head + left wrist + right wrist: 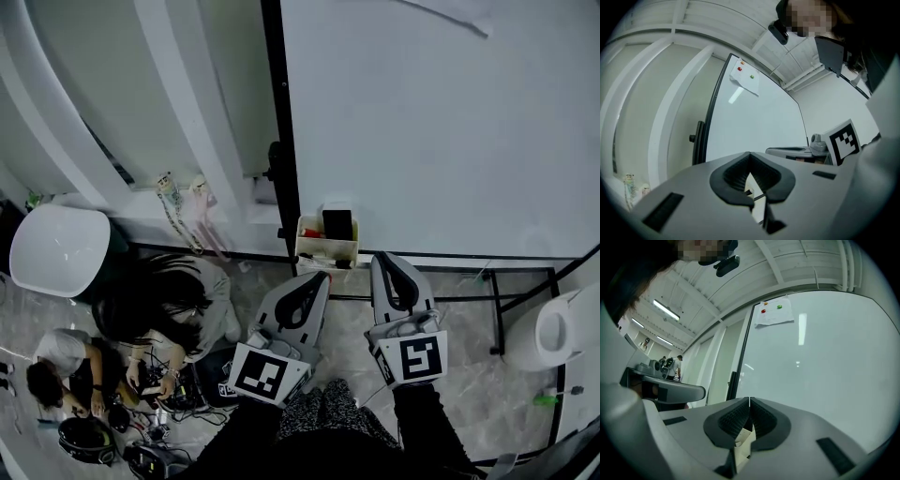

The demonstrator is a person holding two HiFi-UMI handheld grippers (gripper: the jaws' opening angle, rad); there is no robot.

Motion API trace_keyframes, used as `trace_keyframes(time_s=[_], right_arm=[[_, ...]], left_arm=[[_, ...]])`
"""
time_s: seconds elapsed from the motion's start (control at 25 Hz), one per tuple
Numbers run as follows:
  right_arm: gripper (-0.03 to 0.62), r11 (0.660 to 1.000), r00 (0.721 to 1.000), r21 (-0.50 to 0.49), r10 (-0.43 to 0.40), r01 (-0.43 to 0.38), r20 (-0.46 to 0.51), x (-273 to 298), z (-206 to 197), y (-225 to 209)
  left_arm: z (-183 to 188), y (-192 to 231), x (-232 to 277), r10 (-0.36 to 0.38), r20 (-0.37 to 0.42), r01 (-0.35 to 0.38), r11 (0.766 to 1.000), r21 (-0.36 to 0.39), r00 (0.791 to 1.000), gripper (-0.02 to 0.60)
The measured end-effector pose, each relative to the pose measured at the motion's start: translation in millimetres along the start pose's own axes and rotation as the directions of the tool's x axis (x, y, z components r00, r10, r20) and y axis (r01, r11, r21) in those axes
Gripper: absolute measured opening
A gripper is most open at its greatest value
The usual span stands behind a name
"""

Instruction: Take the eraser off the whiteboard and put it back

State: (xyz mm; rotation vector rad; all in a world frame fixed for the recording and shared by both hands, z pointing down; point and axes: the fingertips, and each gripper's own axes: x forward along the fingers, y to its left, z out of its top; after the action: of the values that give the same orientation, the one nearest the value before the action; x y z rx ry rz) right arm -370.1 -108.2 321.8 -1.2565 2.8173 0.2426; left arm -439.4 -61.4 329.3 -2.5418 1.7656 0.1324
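Note:
The whiteboard (422,112) fills the upper right of the head view. At its lower left corner hangs a cream holder box (326,249) with a black block (337,223) standing in it, which looks like the eraser. My left gripper (323,276) is just below the box, jaws shut and empty. Beside it my right gripper (380,257) points at the board's lower edge, also shut on nothing. In the left gripper view the tips (750,153) meet before the board (754,126). The right gripper view shows the closed tips (749,399) facing the board (815,366).
A paper sheet (774,312) is pinned by magnets near the board's top. The board's black stand frame (497,309) runs along the floor on the right. Two people (141,328) sit on the floor at left among cables and gear, beside a white round seat (56,248).

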Motion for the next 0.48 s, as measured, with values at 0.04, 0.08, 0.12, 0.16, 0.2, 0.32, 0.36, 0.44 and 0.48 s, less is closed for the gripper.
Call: trace_keyframes(time_s=[0.04,0.08,0.12,0.16,0.2,0.32,0.36,0.44,0.48], right_arm=[[0.016,1.000,1.000,0.006,0.007,-0.007,0.001,-4.9,0.5,-0.5],[0.012,1.000,1.000,0.009,0.012,-0.012,0.007,-10.2,0.7,-1.9],[0.011,1.000,1.000,0.012,0.016,-0.016,0.013,-15.4,1.1,-3.8],[0.011,1.000,1.000,0.013,0.019,-0.020,0.018,-20.3,1.8,-5.6],[0.011,1.000,1.000,0.014,0.021,-0.022,0.019,-24.8,2.2,-7.2],[0.011,0.999,1.000,0.020,0.027,-0.026,-0.001,-37.8,1.6,-11.0],[0.011,0.999,1.000,0.022,0.031,-0.031,-0.006,-42.2,2.3,-11.8],[0.011,0.999,0.999,0.021,0.041,-0.041,-0.004,-51.4,4.8,-13.1],[0.011,0.999,0.999,0.018,0.046,-0.046,0.001,-56.1,5.9,-13.8]], left_arm=[[0.9,-4.9,-2.0,0.005,0.000,-0.005,1.000,0.001,1.000,0.006],[0.9,-9.9,-4.2,0.010,-0.002,-0.010,1.000,0.004,1.000,0.005],[0.8,-15.3,-6.3,0.013,-0.004,-0.013,1.000,0.010,1.000,0.006],[1.4,-20.7,-7.9,0.015,-0.004,-0.015,1.000,0.015,1.000,0.006],[2.7,-26.1,-9.1,0.018,-0.002,-0.018,1.000,0.021,1.000,0.006],[7.4,-40.0,-12.8,0.036,0.006,-0.036,0.999,0.017,0.999,0.005],[9.4,-44.3,-14.2,0.044,0.010,-0.044,0.999,0.012,0.999,0.005],[10.7,-53.7,-17.8,0.046,0.010,-0.047,0.999,0.022,0.999,0.005],[10.4,-58.6,-19.6,0.045,0.007,-0.045,0.999,0.031,0.999,0.005]])
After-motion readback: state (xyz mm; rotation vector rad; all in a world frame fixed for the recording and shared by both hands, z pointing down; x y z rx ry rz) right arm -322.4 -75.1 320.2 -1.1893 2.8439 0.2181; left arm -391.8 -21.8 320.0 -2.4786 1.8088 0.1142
